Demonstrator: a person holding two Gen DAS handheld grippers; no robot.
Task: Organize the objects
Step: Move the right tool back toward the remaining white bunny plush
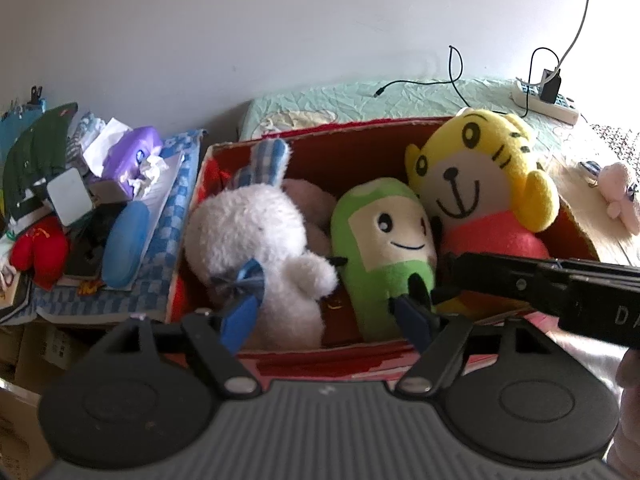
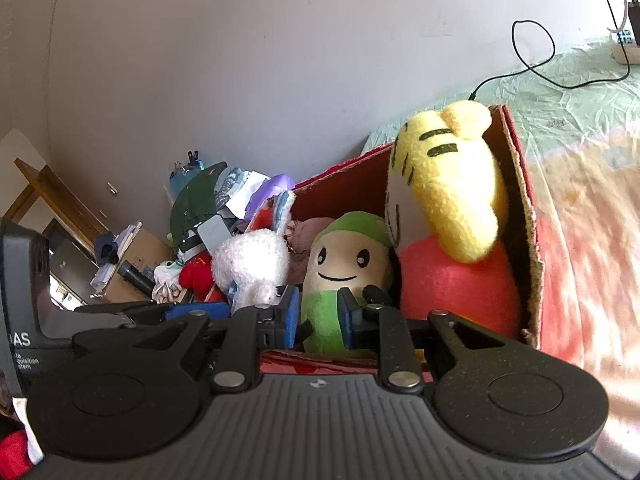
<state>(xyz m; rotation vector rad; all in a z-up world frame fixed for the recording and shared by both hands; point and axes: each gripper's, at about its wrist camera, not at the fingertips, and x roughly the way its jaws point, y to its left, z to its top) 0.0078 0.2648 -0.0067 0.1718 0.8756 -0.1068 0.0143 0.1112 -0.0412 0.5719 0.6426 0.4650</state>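
- While the left hand-held gripper (image 1: 324,318) hangs over the near rim of the red cardboard box (image 1: 348,152), its 2 blue pads stand wide apart and press on nothing. 1 pad sits in front of the white rabbit's blue bow and the other at the foot of the green toy.
- The right hand-held gripper (image 2: 318,316) reaches in from the right side, low over the same near rim. Its pads leave only a narrow gap, and the green toy's lower body shows in that gap. I cannot tell whether the pads pinch the plush or merely sit in front of it.
- 3 soft toys stand side by side in the box, touching one another:
  - the white rabbit (image 1: 256,232), with checked blue ears, at the left end
  - the green toy (image 1: 384,240), with a smiling cream face, in the middle
  - the yellow tiger (image 1: 476,176), in a red top, at the right end, leaning on the box wall and rising above the rim
- A dull pink plush (image 1: 308,196) lies behind the rabbit, mostly hidden.
- A small pale pink toy (image 1: 620,196) lies outside the box to its right, well apart from it.
- The box rests on a bed with a crumpled pale green cover (image 1: 400,96).
- Farther back on the cover lie a white power strip (image 1: 544,102) and a looping black cable (image 1: 456,72).
- Left of the box, a blue checked cloth (image 1: 172,232) carries a cluttered pile. In it are a purple tissue pack (image 1: 132,156), a blue case (image 1: 126,240) and a red fabric item (image 1: 40,248).
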